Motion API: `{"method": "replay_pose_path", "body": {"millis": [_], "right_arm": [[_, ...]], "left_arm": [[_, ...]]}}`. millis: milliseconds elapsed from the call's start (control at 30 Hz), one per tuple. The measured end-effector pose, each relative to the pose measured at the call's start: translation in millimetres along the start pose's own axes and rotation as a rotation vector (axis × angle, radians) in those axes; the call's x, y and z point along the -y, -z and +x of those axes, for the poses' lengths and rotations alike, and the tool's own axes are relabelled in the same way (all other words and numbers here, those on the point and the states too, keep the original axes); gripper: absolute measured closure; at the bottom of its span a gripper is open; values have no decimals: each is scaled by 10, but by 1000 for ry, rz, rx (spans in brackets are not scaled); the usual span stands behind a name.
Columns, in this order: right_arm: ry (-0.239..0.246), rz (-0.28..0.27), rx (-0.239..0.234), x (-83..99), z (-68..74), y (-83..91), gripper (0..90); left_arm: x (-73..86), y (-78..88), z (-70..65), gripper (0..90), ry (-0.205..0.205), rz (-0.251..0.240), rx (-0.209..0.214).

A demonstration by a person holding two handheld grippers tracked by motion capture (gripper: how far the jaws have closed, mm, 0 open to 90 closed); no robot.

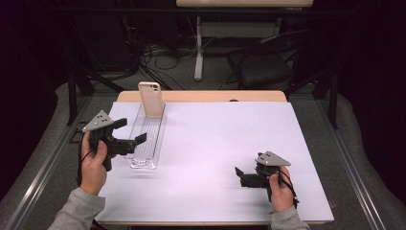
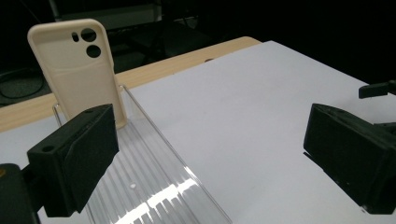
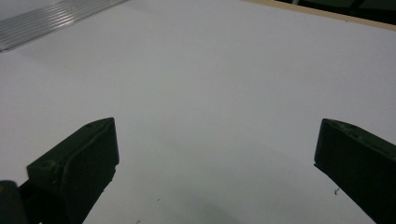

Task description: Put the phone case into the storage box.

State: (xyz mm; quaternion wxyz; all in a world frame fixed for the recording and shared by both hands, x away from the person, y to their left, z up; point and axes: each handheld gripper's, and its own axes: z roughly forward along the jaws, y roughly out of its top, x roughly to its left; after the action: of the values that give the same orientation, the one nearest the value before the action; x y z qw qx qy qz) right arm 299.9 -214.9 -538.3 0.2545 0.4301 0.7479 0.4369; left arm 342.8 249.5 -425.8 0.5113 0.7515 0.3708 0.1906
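White matte sheet covers wooden tabletop [image 1: 201, 96]; dark room behind, cables and a chair on grey floor. Clear ribbed plastic tray [image 1: 147, 136] lies far left, a beige phone case [image 1: 151, 99] standing upright at its far end. Left claw [image 1: 134, 139] wide, empty, at tray's left edge. Right claw [image 1: 238, 173] wide, empty, near right, well apart.

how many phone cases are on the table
1: a cream phone case stands upright at the far end of the clear ribbed tray, on the table's left side, beyond the open left gripper.
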Motion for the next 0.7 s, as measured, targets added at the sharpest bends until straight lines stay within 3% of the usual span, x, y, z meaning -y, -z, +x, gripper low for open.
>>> {"method": "replay_pose_path", "body": {"millis": [133,367,700], "right_arm": [[3,2,0,4,3,-2,0],[2,1,-3,14,9,-8,0],[9,6,-5,23,5,-10,0]], "left_arm": [[129,-10,-60,30,26,-15,18],[279,-49,-160,30,27,-1,42],[435,-8,-159,30,11,-19,21]]}}
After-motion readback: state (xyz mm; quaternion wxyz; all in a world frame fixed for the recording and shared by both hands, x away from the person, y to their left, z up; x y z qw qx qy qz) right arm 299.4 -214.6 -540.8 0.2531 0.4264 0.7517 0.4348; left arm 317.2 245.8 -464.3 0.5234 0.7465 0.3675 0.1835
